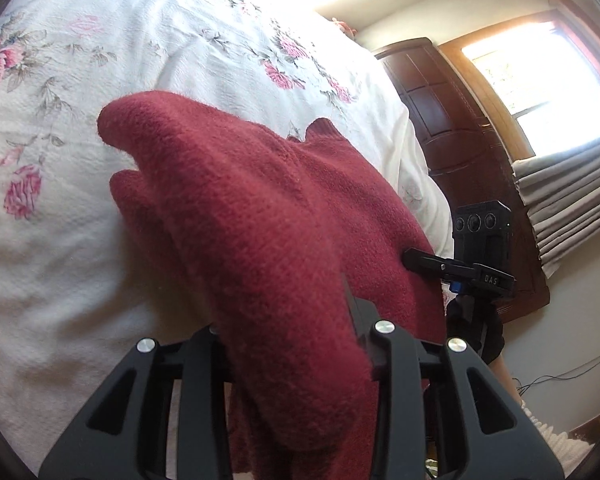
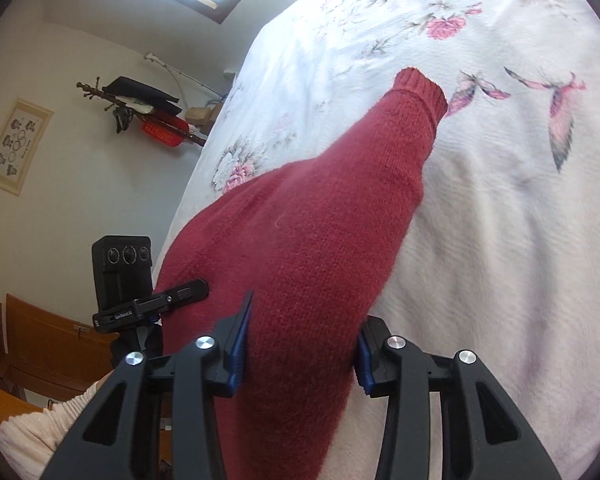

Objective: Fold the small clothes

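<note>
in the left wrist view the left gripper (image 1: 296, 344) sits at the very front with a thick fold of the red knit sweater (image 1: 260, 208) bunched between its fingers; the right finger presses against the cloth, the left one is mostly buried under it, so the tongs are closed on the sweater. from there the wool runs forward and up, lifted off the floral bedspread (image 1: 80, 208), with a rounded fold at its far end and a ribbed edge showing at the upper right. on the sweater's right edge the right gripper (image 1: 416, 258) bites in from the side, its camera box behind it.

in the right wrist view the right gripper (image 2: 300, 344) holds the sweater (image 2: 308, 232) between its blue-padded fingers (image 2: 238, 344), cloth filling the narrow gap. a sleeve stretches away from the tongs, its ribbed cuff (image 2: 422, 92) hanging over the bedspread (image 2: 500, 240). the left gripper (image 2: 196, 290) pinches the sweater's left edge. a cream sleeve (image 2: 40, 428) shows at the lower left.
</note>
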Available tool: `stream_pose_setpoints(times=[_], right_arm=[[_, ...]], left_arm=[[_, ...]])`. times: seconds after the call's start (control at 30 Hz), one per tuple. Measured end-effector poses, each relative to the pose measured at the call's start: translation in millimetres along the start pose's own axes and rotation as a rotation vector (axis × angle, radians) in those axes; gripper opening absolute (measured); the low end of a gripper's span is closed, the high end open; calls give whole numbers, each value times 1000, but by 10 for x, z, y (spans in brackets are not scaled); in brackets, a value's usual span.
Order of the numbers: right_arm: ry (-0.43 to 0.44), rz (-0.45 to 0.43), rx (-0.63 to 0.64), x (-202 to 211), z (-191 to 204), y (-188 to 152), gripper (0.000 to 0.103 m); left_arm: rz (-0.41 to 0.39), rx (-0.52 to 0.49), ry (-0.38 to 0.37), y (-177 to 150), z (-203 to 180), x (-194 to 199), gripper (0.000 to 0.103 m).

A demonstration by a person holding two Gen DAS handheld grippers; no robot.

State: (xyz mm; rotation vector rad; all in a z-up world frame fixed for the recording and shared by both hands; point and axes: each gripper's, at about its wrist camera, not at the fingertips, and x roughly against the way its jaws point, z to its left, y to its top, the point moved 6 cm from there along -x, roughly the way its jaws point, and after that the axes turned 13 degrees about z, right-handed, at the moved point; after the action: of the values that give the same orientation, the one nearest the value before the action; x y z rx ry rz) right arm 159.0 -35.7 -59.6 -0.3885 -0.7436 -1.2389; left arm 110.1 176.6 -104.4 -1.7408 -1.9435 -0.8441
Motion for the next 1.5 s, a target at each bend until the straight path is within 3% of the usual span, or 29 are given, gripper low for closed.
stream_pose_setpoints(times=[0.23, 0.37, 0.53, 0.67, 0.77, 0.87, 1.0, 1.1, 1.17, 1.2, 1.27, 1.5], right_arm=[[-32, 30, -95, -423, -570, -325, 45], [14, -5, -124, -521, -680, -379, 48], [9, -20, -139, -513, -694, -409, 58], [-35, -28, -116, -333, -667, -591, 66], [-51, -23, -109, -232, -626, -800, 67], [-68, -10, -122, -194, -717, -1038, 67], [-29, -9, -180, -276, -823, -1244, 67], [2, -19, -205, -317, -873, -1316, 63], [15, -3, -198, -338, -852, -1343, 49], [22, 3, -190, -355, -789, -1326, 33], [27, -3, -172, -319, -726, -1322, 26], [-57, 12, -161, -406, -759, -1341, 23]], left_arm=[[44, 73, 47, -359, 425, -483, 35], [24, 121, -8, -403, 621, -553, 40], [11, 140, 15, -408, 631, -532, 47], [-8, 106, 98, -469, 444, -359, 49], [-38, 49, 193, -622, 284, -164, 49], [-78, 24, 228, -838, 134, -16, 52], [-67, 10, 311, -1095, 52, -78, 53], [-50, 46, 321, -1218, 170, -135, 53], [-52, 64, 333, -1261, 247, -136, 52], [-49, 68, 344, -1267, 284, -142, 52], [-35, 84, 350, -1278, 350, -168, 51], [-11, 102, 360, -1315, 578, -246, 53]])
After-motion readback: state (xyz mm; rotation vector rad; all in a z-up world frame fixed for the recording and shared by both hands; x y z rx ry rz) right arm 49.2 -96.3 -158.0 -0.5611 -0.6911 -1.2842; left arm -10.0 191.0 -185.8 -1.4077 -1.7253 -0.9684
